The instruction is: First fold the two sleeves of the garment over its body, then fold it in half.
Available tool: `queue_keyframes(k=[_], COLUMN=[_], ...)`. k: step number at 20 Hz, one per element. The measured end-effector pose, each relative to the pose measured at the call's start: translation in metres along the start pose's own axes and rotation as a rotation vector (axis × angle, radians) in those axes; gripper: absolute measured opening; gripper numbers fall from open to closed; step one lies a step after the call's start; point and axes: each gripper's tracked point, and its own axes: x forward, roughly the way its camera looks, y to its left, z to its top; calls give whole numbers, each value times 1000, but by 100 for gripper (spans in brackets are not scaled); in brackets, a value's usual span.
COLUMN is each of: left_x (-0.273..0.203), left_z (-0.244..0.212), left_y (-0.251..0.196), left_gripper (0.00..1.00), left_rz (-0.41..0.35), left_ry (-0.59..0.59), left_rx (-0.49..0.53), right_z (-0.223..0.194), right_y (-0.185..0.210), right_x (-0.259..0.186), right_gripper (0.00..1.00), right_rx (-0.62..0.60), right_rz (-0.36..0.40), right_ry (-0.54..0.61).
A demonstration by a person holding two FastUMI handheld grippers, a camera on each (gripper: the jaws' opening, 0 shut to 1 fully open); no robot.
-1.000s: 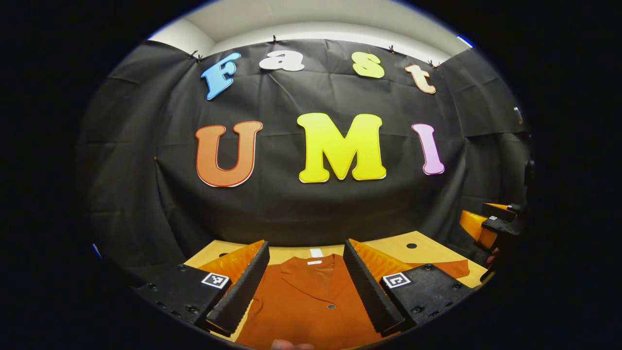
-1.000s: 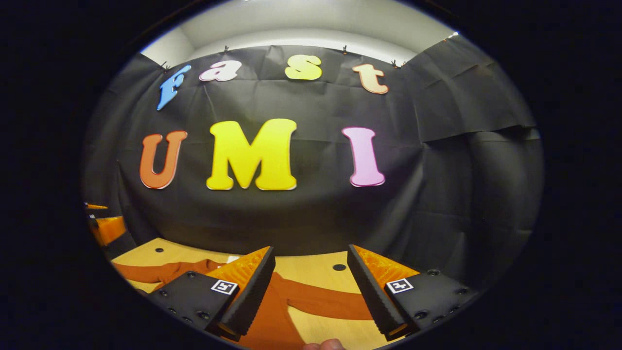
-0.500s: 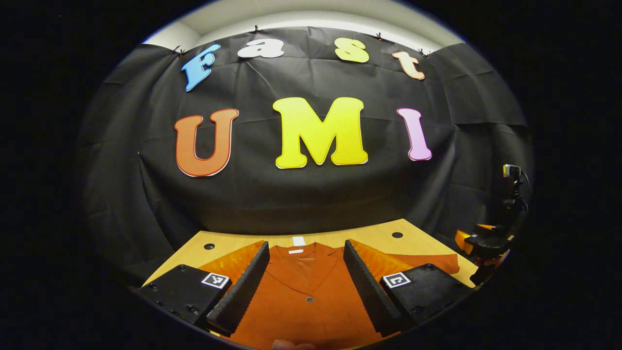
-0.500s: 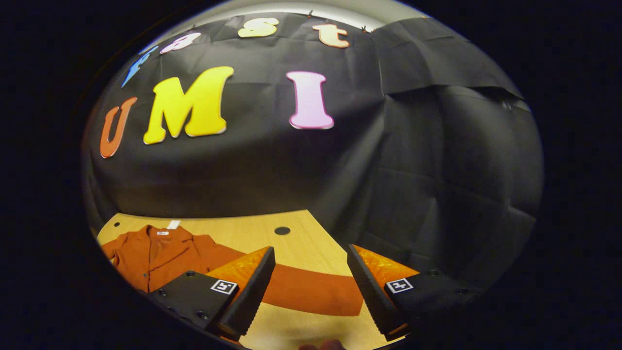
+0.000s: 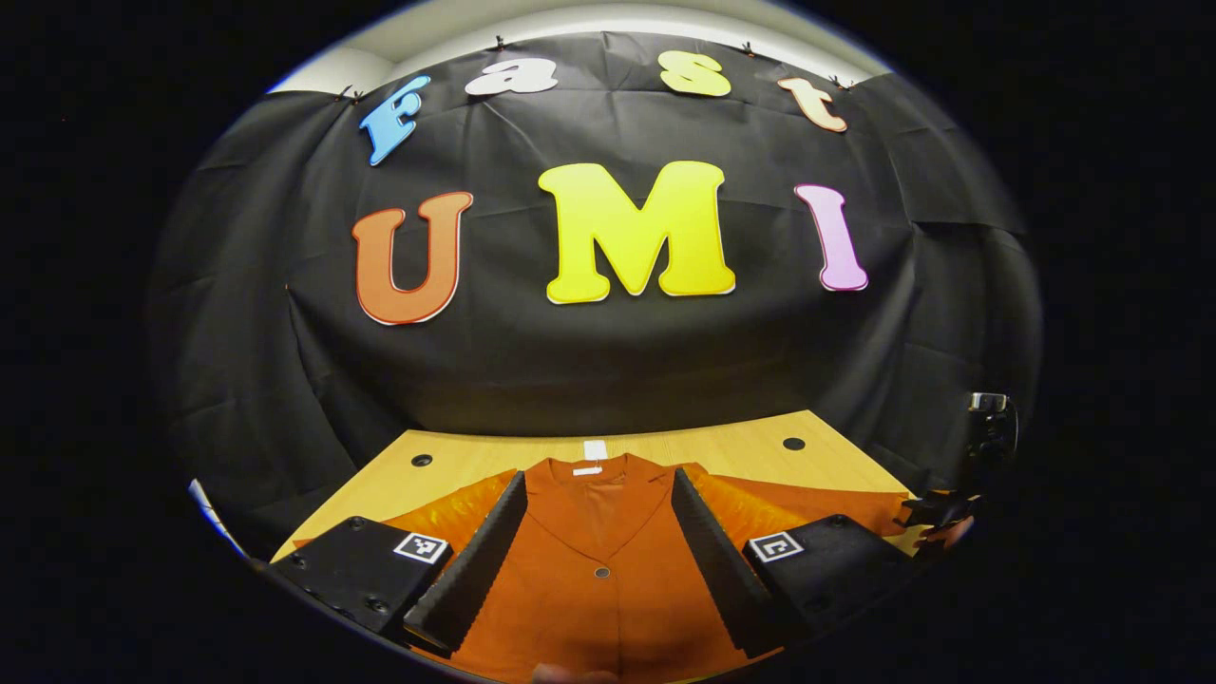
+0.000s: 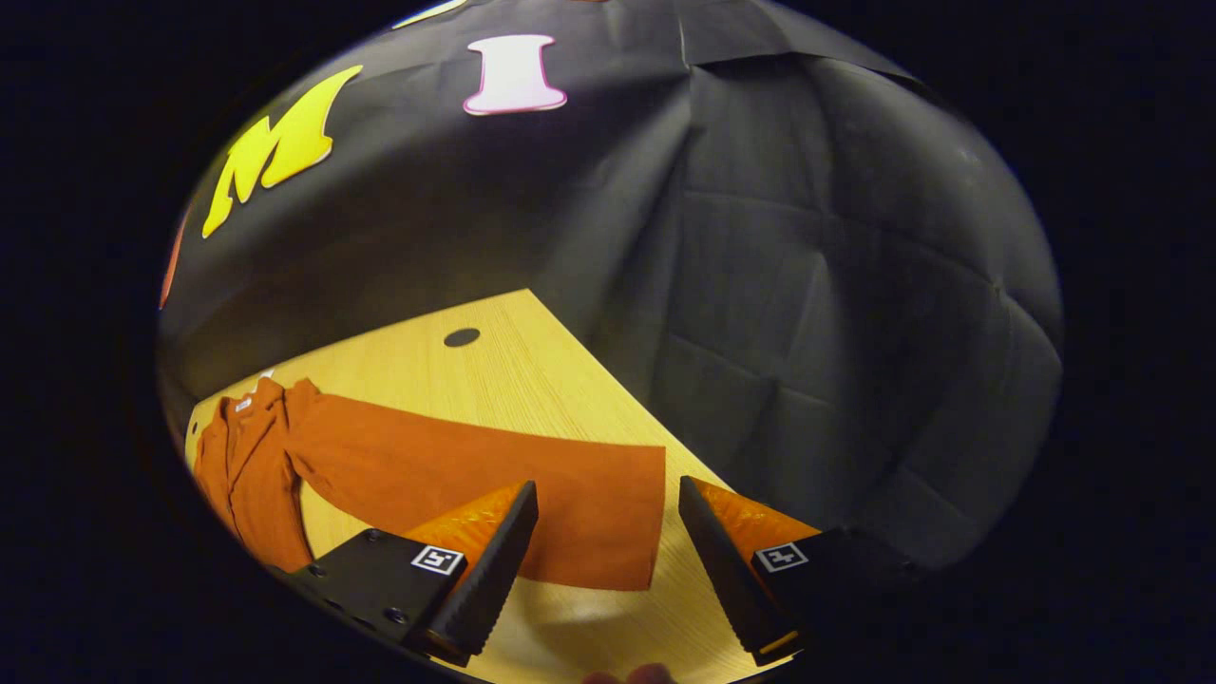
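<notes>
Two tongs (image 5: 598, 556) (image 6: 608, 560) open above one garment (image 5: 594, 579)

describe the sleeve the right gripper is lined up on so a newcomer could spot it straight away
Start at the wooden table against the black cloth wall. A rust-orange garment lies flat on it, and the sleeve stretches sideways from its shoulder, unfolded. Its squared cuff end lies just ahead of the open right gripper, unlike the buttoned, collared body.
</notes>
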Motion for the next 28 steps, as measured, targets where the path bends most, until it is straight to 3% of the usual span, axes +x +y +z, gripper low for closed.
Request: queue_keyframes(k=[8, 11, 14, 15, 17, 18, 22, 28], left_x=[3, 4, 2, 2, 2, 0, -1, -7], left_z=[-4, -9, -8, -8, -9, -8, -9, -18], left_y=[17, 25, 36, 40, 46, 49, 69, 108], left_gripper=[99, 99, 99, 99, 99, 99, 99, 99], left_rz=[13, 23, 35, 39, 45, 48, 69, 114], left_ry=[10, 22, 14, 14, 14, 12, 0, -10], left_rx=[-11, -25, -23, -23, -27, -28, -35, -86], right_z=[-41, -39, -37, -34, -30, -31, -5, 78], right_y=[3, -7, -9, -9, -8, -8, 3, 51], right_x=[8, 6, 8, 4, 9, 6, -6, -36], right_gripper=[94, 68, 31, 23, 18, 1, 1, 1], right_rx=[-12, 14, 60, 78, 111, 112, 51, -69], right_rz=[13, 19, 31, 28, 18, 10, 16, 59], right_ry=[114, 116, 113, 115, 115, 130, 77, -71])
